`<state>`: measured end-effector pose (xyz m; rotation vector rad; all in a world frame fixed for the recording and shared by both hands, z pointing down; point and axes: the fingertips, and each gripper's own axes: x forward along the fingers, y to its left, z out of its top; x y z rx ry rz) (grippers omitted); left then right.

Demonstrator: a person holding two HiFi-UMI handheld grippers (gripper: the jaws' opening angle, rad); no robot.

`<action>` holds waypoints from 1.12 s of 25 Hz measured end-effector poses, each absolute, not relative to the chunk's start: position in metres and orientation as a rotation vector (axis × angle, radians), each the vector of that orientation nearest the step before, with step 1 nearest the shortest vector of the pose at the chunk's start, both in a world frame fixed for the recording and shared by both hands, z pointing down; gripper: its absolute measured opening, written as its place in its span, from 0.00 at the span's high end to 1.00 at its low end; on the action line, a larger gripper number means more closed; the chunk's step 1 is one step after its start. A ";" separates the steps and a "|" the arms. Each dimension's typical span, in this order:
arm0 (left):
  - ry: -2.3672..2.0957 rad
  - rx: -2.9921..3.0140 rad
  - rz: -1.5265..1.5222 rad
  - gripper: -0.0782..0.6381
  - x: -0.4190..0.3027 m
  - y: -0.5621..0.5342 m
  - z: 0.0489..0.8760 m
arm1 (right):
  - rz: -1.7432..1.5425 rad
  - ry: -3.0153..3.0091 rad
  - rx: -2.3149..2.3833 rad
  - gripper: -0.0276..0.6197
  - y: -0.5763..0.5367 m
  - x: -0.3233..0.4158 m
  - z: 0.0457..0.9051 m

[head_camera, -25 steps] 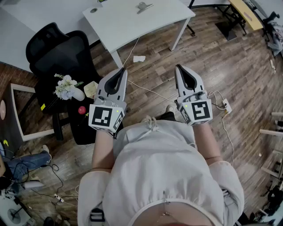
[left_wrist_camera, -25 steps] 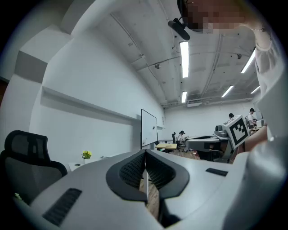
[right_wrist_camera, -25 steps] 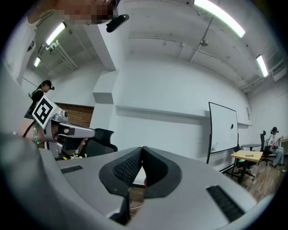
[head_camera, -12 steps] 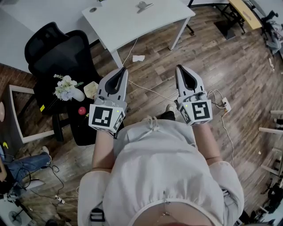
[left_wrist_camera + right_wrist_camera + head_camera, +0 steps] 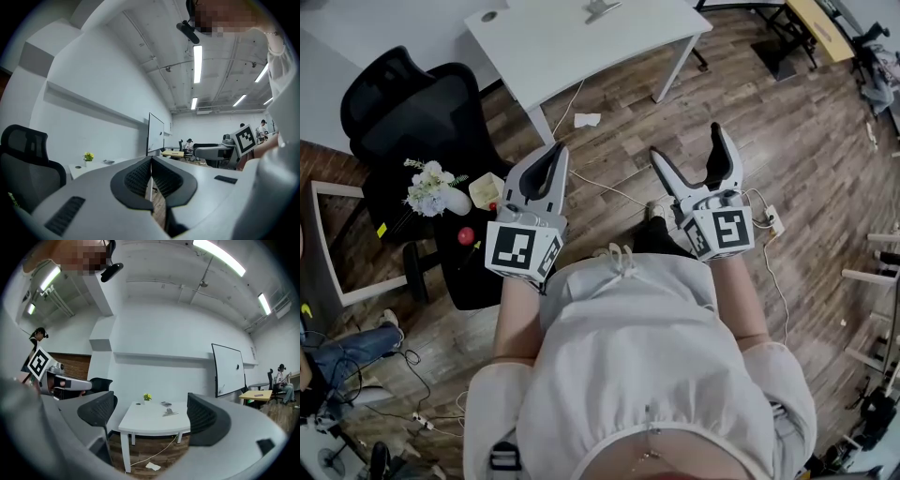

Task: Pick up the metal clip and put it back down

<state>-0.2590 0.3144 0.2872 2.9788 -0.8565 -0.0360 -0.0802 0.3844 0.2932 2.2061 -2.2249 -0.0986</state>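
Lying far off on the table [image 5: 581, 56], the metal clip [image 5: 602, 9] looks light, stiff and slick; I'd pinch its handles. The right gripper [image 5: 687, 145] has just spread, empty; the left gripper [image 5: 555, 152] is pressed together.

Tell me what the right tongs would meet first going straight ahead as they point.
Likely the white table, short of the metal clip; nothing stands between, though depth is unclear.

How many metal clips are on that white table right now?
1. The metal clip lies on the white table, right of its middle in the right gripper view. No other shows.
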 end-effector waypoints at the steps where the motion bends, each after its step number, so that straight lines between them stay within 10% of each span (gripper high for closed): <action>1: -0.862 2.977 -0.035 0.87 -0.254 0.312 0.288 | -0.092 -2.233 2.197 0.21 0.382 -0.076 0.295; 28: -1.419 2.779 0.148 0.87 -0.010 0.142 0.303 | 0.072 -2.568 1.643 0.21 0.133 0.169 0.339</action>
